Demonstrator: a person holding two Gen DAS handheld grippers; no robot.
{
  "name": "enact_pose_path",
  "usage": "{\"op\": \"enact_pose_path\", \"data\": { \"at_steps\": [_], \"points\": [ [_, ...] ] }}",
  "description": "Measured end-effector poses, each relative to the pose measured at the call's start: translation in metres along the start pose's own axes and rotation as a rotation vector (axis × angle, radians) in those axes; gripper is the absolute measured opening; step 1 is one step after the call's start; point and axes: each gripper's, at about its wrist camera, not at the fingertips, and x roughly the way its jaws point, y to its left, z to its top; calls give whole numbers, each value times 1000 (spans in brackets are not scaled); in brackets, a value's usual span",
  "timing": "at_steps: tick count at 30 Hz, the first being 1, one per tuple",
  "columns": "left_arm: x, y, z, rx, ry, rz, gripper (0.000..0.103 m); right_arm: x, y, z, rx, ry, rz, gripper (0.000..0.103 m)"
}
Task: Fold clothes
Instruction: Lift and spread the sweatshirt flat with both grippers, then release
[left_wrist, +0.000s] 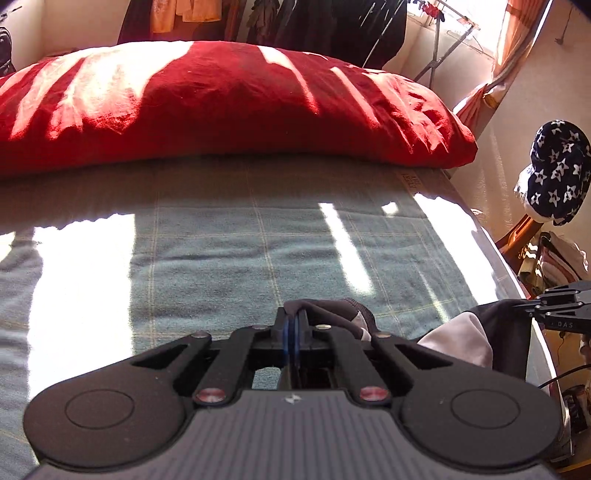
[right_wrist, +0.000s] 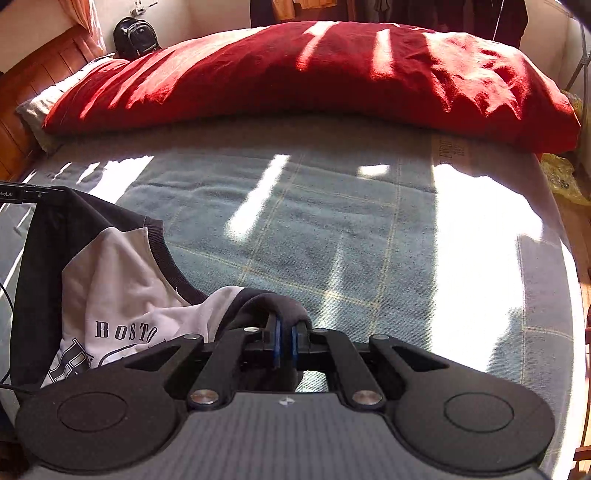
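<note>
Dark ribbed trim of the white-and-navy shirt (right_wrist: 122, 280) is pinched in both tools: the left gripper (left_wrist: 294, 325) and right gripper (right_wrist: 284, 334) are each clamped on a fold, the shirt slung between them above the blue blanket (right_wrist: 332, 229) ahead. Thin bites could slip if the two pull apart unevenly, dropping one shoulder

The bed (right_wrist: 369, 229) wears a blue-grey checked blanket (left_wrist: 229, 258) striped with sunlight. A long red pillow (right_wrist: 314, 74) lies across its far end, a pale pillow (right_wrist: 37, 107) tucked beneath it.
</note>
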Motion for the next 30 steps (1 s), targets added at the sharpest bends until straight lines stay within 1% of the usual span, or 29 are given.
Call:
{"op": "enact_pose_path", "data": {
  "at_steps": [2, 5, 6, 8, 9, 11, 13, 14, 15, 16, 17, 18, 19, 21, 22, 23, 25, 27, 29, 30],
  "points": [
    [-6, 4, 9, -10, -31, 14, 0, -7, -3, 6, -9, -26, -29, 6],
    [-20, 10, 29, 8, -118, 45, 0, -18, -10, 19, -7, -79, -59, 6],
    [-17, 11, 31, 15, -118, 51, 0, -20, -13, 25, -9, -91, -65, 6],
    [-3, 13, 28, 25, -77, 52, 0, -20, -17, 35, -15, -108, -80, 6],
    [4, 14, 26, 31, -56, 53, 0, -15, -19, 39, -25, -99, -90, 6],
    [18, 16, 23, 42, -15, 54, 1, 2, -22, 41, -41, -49, -117, 6],
    [32, 17, 19, 52, 27, 54, 2, 23, -28, 37, -35, 35, -151, 12],
    [39, 18, 18, 58, 48, 55, 2, 31, -30, 32, -33, 60, -170, 18],
    [46, 19, 16, 63, 69, 55, 3, 38, -33, 27, -30, 91, -175, 21],
    [53, 20, 14, 69, 89, 56, 3, 45, -36, 22, -25, 119, -179, 21],
    [60, 21, 13, 74, 110, 56, 5, 48, -39, 18, -15, 124, -180, 22],
    [67, 21, 9, 82, 127, 60, 6, 51, -42, 13, -5, 130, -181, 26],
    [74, 21, 4, 92, 141, 65, 6, 54, -45, 12, 12, 135, -179, 28],
    [92, 18, -6, 143, 185, 55, 24, 58, -48, 12, 25, 126, -170, 35],
    [100, 16, -9, 167, 191, 54, 27, 61, -49, 13, 26, 123, -158, 38],
    [108, 14, -12, 193, 196, 55, 33, 65, -49, 16, 21, 113, -144, 41],
    [123, 11, -16, 235, 203, 63, 35, 74, -46, 25, -1, 94, -116, 44],
    [141, 15, -17, 214, 243, 66, 36, 88, -44, 36, -18, 87, -102, 45],
    [154, 18, -21, 187, 286, 53, 37, 97, -41, 46, 1, 72, -100, 45],
    [158, 17, -24, 189, 293, 51, 36, 98, -39, 49, 12, 60, -83, 45]
  ]
}}
